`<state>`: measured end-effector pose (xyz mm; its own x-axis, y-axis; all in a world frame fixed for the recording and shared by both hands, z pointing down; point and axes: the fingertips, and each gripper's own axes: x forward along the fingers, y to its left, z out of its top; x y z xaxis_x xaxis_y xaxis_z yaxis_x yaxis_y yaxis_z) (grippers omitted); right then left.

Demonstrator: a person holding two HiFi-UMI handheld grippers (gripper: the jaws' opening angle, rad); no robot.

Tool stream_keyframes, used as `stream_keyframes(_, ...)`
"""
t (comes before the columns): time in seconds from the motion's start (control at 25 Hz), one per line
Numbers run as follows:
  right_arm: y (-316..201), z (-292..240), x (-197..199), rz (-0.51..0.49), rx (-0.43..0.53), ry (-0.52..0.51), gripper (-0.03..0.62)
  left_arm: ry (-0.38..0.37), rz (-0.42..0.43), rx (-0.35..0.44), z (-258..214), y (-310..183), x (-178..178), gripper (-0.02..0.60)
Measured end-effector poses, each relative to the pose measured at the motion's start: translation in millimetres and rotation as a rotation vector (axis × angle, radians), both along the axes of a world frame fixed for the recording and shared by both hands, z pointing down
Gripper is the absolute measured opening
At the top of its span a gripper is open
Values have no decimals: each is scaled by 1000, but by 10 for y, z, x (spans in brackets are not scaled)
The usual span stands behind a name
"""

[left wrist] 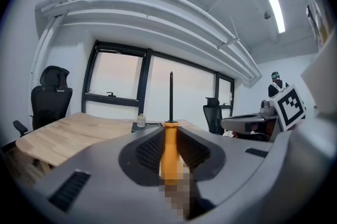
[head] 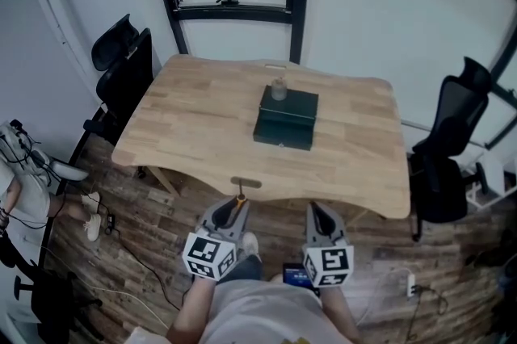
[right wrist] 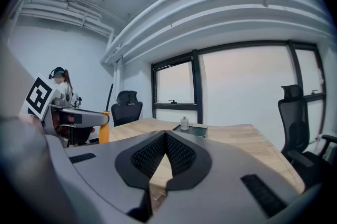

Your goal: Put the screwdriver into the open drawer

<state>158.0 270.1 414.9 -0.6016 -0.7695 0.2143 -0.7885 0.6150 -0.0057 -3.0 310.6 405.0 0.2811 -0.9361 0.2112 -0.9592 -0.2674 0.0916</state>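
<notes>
A dark green drawer box stands in the middle of the wooden table, with a small jar on its top. Whether its drawer is pulled out is hard to tell from here. My left gripper hangs in front of the table's near edge, shut on the orange handle of the screwdriver. The dark shaft points up and forward past the jaws. My right gripper is beside it, shut with nothing between its pads. The box lies ahead in the right gripper view.
Black office chairs stand at the table's left and right. A seated person is at the far left. Cables lie on the wooden floor. A black-framed window rises behind the table.
</notes>
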Motion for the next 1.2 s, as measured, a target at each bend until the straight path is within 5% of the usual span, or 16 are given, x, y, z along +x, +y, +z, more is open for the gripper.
stream_keyframes(0.28,-284,102,-111,33,-54,55,-2,42,0,-49,261,-351,-193,72)
stream_keyframes(0.64,-1249,225,-322,119,-88,89,-2,70,59,-70,341,-1456,-516,72)
stream_keyframes(1.2,-2269,357,-522,241,-61,103,-2,41,186,-86,425,-2589,-814,72)
